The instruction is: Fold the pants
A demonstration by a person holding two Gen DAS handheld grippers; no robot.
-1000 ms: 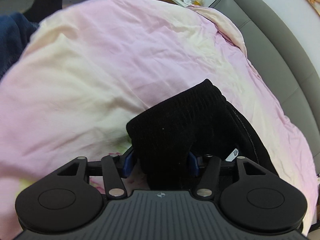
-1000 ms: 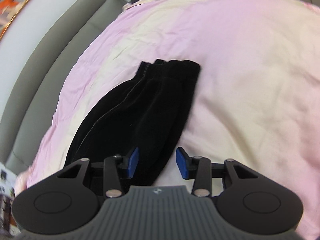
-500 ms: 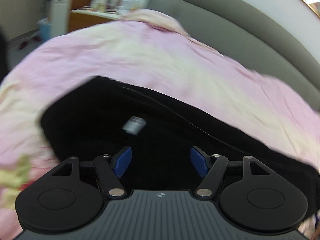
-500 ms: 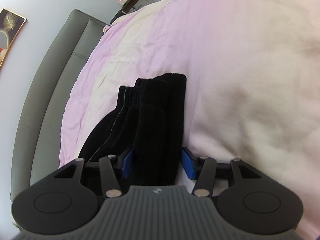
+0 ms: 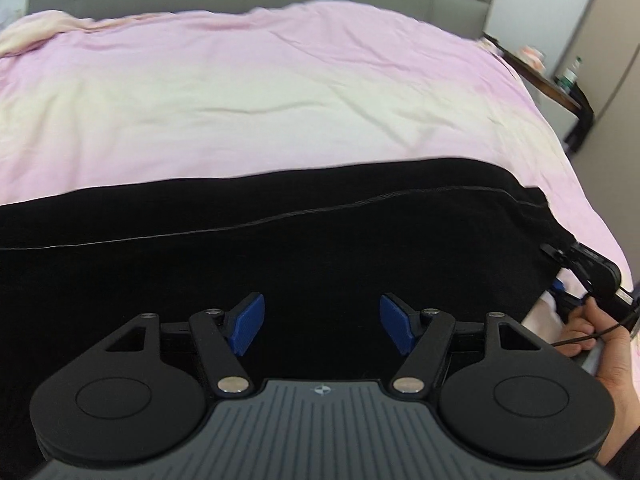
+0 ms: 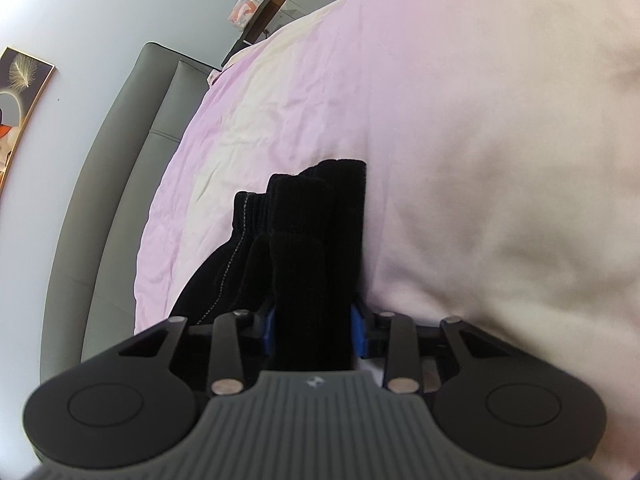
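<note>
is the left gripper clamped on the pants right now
No, the left gripper has its jaws spread apart above the black pants, gripping nothing.

A wide bed with a grey padded headboard at its far side carries a wrinkled pink and cream duvet across its whole top. Directly on the duvet lie black soft-fabric pants, stretched left to right along the near edge, ribbed waistband bunched.

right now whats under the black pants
The pants lie on a pink and cream bedcover, which shows all around them. What lies beneath the cover is hidden. The right hand-held gripper clamps one end.
</note>
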